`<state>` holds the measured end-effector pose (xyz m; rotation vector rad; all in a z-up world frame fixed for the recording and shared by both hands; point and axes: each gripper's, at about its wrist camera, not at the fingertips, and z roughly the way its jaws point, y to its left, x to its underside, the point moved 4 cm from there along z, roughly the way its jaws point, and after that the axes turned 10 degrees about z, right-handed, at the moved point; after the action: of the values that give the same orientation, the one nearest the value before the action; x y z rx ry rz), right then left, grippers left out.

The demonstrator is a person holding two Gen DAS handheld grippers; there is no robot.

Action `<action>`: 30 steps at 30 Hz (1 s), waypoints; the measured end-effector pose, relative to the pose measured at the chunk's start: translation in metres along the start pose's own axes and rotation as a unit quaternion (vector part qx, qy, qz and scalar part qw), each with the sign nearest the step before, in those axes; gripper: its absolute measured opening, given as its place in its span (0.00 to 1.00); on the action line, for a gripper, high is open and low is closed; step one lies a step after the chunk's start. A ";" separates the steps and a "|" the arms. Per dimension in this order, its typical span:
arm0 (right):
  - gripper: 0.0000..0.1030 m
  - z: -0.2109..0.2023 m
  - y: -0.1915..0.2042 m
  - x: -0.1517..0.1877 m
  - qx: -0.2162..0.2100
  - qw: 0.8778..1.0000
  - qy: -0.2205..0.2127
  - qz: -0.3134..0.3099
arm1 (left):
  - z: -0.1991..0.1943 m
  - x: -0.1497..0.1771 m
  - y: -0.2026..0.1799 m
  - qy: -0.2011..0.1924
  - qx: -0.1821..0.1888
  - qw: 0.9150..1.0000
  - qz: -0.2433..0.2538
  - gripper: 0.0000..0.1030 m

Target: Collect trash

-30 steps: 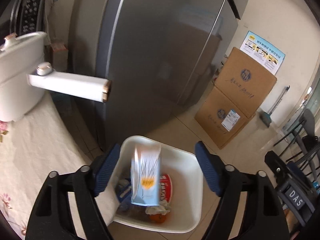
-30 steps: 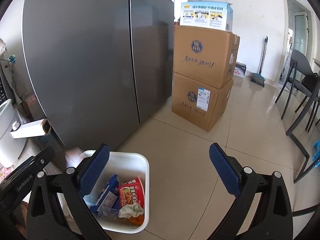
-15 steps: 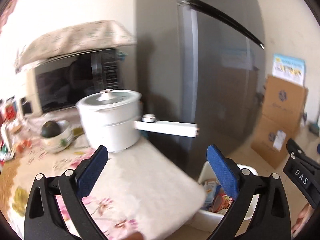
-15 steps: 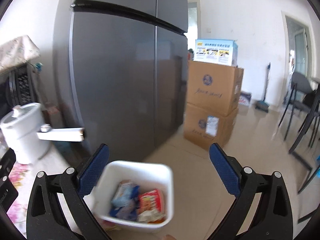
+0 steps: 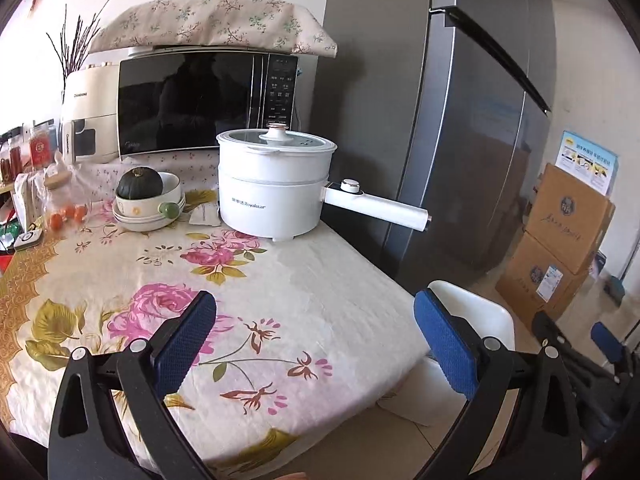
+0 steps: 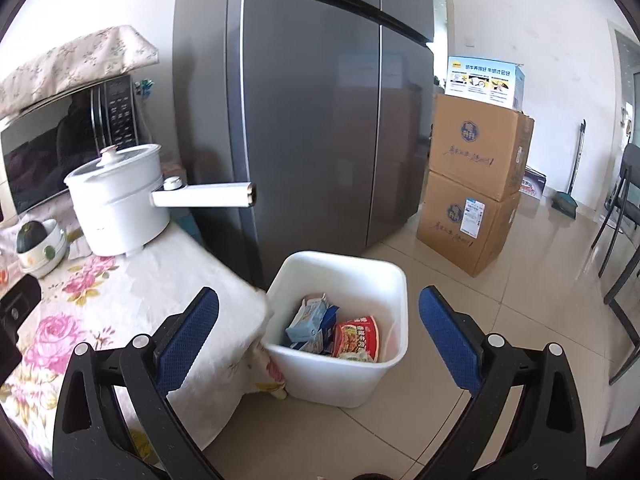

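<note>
A white trash bin [image 6: 394, 280] stands on the floor beside the table corner; its rim also shows in the left wrist view [image 5: 476, 300]. Inside lie a light blue carton [image 6: 306, 316], a red snack packet [image 6: 356, 338] and crumpled paper. My left gripper [image 5: 316, 336] is open and empty above the flowered tablecloth [image 5: 280, 280]. My right gripper [image 6: 318, 332] is open and empty, above and in front of the bin. A small white packet [image 5: 205, 214] lies on the table by the pot.
A white electric pot [image 5: 276, 184] with a long handle [image 5: 376, 210] stands at the table's far edge, bowls with a squash [image 5: 146, 196] beside it, a microwave [image 5: 204, 100] behind. A grey fridge [image 6: 320, 120], cardboard boxes [image 6: 476, 192] and chairs [image 6: 624, 216] surround the tiled floor.
The carton the left gripper was dropping now lies in the bin. The left gripper swung from over the bin to over the table. The right gripper pulled back and tilted up.
</note>
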<state>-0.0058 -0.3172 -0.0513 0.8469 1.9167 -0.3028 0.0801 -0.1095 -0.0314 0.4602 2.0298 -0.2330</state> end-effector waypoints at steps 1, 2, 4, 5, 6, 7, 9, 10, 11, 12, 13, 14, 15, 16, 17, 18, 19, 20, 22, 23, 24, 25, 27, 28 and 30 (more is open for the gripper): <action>0.93 0.001 0.000 0.000 0.000 1.000 0.002 0.000 | 0.000 0.000 -0.002 0.000 0.002 1.000 0.003 0.94; 0.93 0.002 0.000 0.001 0.000 1.000 0.004 0.001 | 0.000 0.001 -0.003 0.000 0.005 1.000 0.004 0.94; 0.93 0.002 0.000 0.000 0.002 1.000 0.002 0.003 | 0.001 0.002 -0.007 0.001 0.010 1.000 0.006 0.94; 0.93 0.002 0.000 -0.001 0.003 1.000 0.001 0.003 | 0.002 0.003 -0.008 0.003 0.012 1.000 0.008 0.94; 0.93 0.003 0.000 0.000 0.003 1.000 0.000 0.003 | 0.004 0.004 -0.010 0.005 0.014 1.000 0.009 0.94; 0.93 0.003 0.000 0.000 0.003 1.000 -0.001 0.002 | 0.005 0.004 -0.010 0.007 0.015 1.000 0.010 0.94; 0.93 0.003 0.000 0.000 0.003 1.000 -0.002 0.001 | 0.007 0.005 -0.011 0.011 0.016 1.000 0.009 0.94; 0.93 0.003 0.000 0.001 0.003 1.000 -0.001 0.002 | 0.008 0.006 -0.011 0.012 0.017 1.000 0.008 0.94; 0.93 0.004 0.000 0.000 0.003 1.000 -0.001 0.002 | 0.009 0.006 -0.012 0.013 0.019 1.000 0.007 0.94; 0.93 0.004 0.001 0.001 0.002 1.000 0.000 0.001 | 0.009 0.006 -0.012 0.013 0.020 1.000 0.006 0.94; 0.93 0.004 0.002 0.001 0.001 1.000 0.001 0.000 | 0.009 0.006 -0.012 0.013 0.020 1.000 0.006 0.94; 0.93 0.005 0.003 0.002 0.000 1.000 0.002 0.000 | 0.009 0.005 -0.012 0.012 0.021 1.000 0.005 0.94; 0.93 0.005 0.003 0.002 0.000 1.000 0.002 -0.001 | 0.010 0.005 -0.012 0.012 0.021 1.000 0.005 0.94; 0.93 0.006 0.004 0.002 0.000 1.000 0.002 -0.003 | 0.010 0.005 -0.012 0.013 0.021 1.000 0.004 0.94; 0.93 0.006 0.004 0.002 -0.001 1.000 0.001 -0.004 | 0.010 0.005 -0.011 0.013 0.021 1.000 0.003 0.94; 0.93 0.006 0.005 0.001 -0.001 1.000 0.000 -0.005 | 0.010 0.005 -0.011 0.014 0.021 1.000 0.002 0.94; 0.93 0.006 0.005 0.001 -0.002 1.000 0.000 -0.005 | 0.011 0.005 -0.011 0.016 0.022 1.000 0.001 0.94; 0.93 0.006 0.005 0.001 -0.002 1.000 -0.001 -0.005 | 0.012 0.005 -0.010 0.017 0.022 1.000 0.000 0.94; 0.93 0.005 0.005 0.001 -0.003 1.000 -0.002 -0.005 | 0.014 0.006 -0.010 0.022 0.024 0.999 -0.003 0.94; 0.93 0.005 0.005 0.001 -0.003 1.000 -0.002 -0.005 | 0.014 0.007 -0.010 0.023 0.024 0.999 -0.003 0.94; 0.93 0.005 0.005 0.001 -0.004 1.000 -0.003 -0.005 | 0.015 0.007 -0.010 0.024 0.024 0.999 -0.003 0.94; 0.93 0.005 0.005 0.001 -0.005 1.000 -0.004 -0.004 | 0.015 0.007 -0.010 0.025 0.024 0.999 -0.002 0.94; 0.93 0.004 0.005 0.001 -0.006 1.000 -0.006 -0.003 | 0.016 0.007 -0.010 0.025 0.025 0.999 -0.002 0.94; 0.93 0.004 0.006 0.001 -0.006 1.000 -0.006 -0.003 | 0.016 0.008 -0.010 0.026 0.025 0.999 -0.002 0.94; 0.93 0.004 0.005 0.001 -0.007 1.000 -0.006 -0.002 | 0.016 0.007 -0.010 0.026 0.025 0.999 -0.001 0.94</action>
<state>-0.0003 -0.3150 -0.0535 0.8291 1.9078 -0.2956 0.0855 -0.1226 -0.0458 0.4993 2.0786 -0.2761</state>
